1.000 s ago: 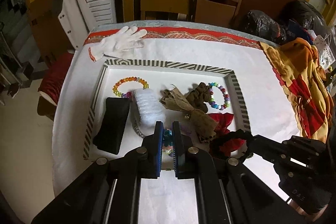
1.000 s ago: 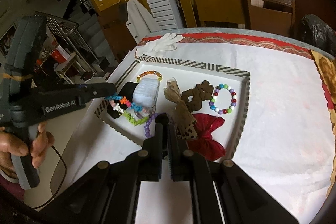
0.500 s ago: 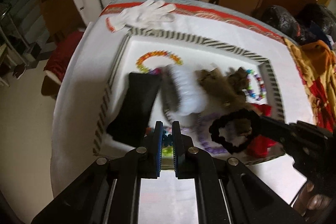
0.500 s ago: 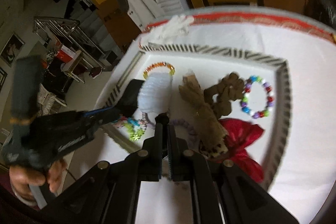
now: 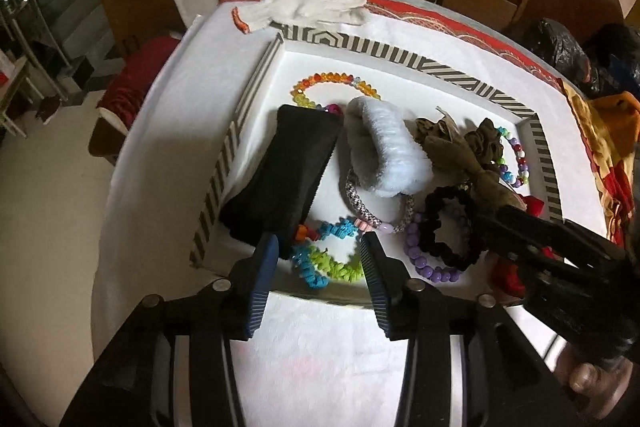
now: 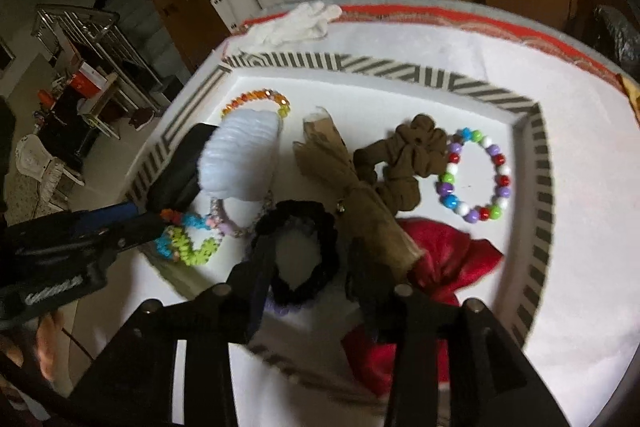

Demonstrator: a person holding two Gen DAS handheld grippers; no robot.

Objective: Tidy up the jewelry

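Both grippers just dropped into striped tray (image 5: 400,57); left gripper (image 5: 318,259) jaws opening, releasing blue-green bracelet (image 5: 326,259) at tray's near edge; right gripper (image 6: 308,259) opening around black scrunchie (image 6: 298,255), both deposited.

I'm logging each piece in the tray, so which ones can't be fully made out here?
- Purple bead bracelet: partly under the black scrunchie in the left wrist view; almost fully hidden in the right wrist view.
- Red bow: right wrist view, its near end behind the right gripper; left wrist view, mostly behind that gripper's body.
- Orange bead bracelet: the near arc sits behind the white fuzzy band.
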